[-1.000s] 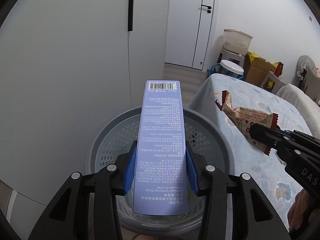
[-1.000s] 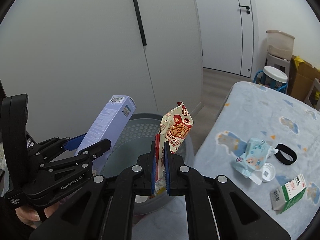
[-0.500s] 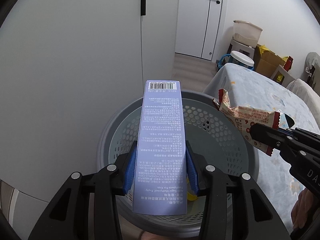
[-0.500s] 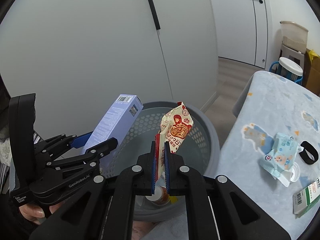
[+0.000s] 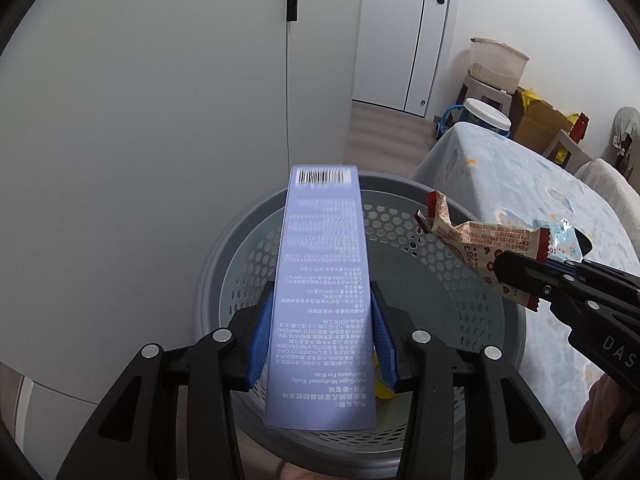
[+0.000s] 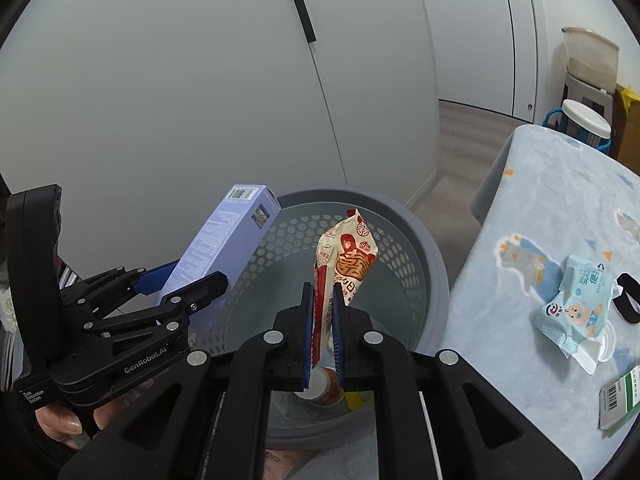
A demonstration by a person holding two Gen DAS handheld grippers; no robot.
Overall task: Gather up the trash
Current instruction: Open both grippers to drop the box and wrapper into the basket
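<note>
A: While both claws hang over the grey basket [image 5: 224,264], start on the left: the left gripper [image 5: 322,336] has its blue pads set about the lower half of the lilac toothpaste box [image 5: 322,280], jaws roughly mid-width, and they have just eased apart a little with the box between them. The box looks blurred, so I judge it is slipping. Its far end tilts up over the basket's back rim.

B: Then finish the release there. The box is long, so it should go down end first inside the rim, not lie across it.

A: Moving right, the right gripper [image 6: 323,320] is nearly closed on the red seam of the snack wrapper [image 6: 348,256], which stands up over the basket's middle. The pinch has just loosened slightly; whether the pads press firmly now I cannot tell.

B: It is light film, so it may cling to a pad. Part the jaws well and let it fall clear.

A: In the bottom lie a small cup [image 6: 320,384] and something yellow [image 6: 354,400]. Nothing blocks the drop, though the two grippers are close together.

B: And further right?

A: On the blue patterned cloth [image 6: 520,208] sit a wipes packet [image 6: 580,300], a black band [image 6: 626,298] and a green-and-white carton [image 6: 620,404], well apart from the basket.
</note>
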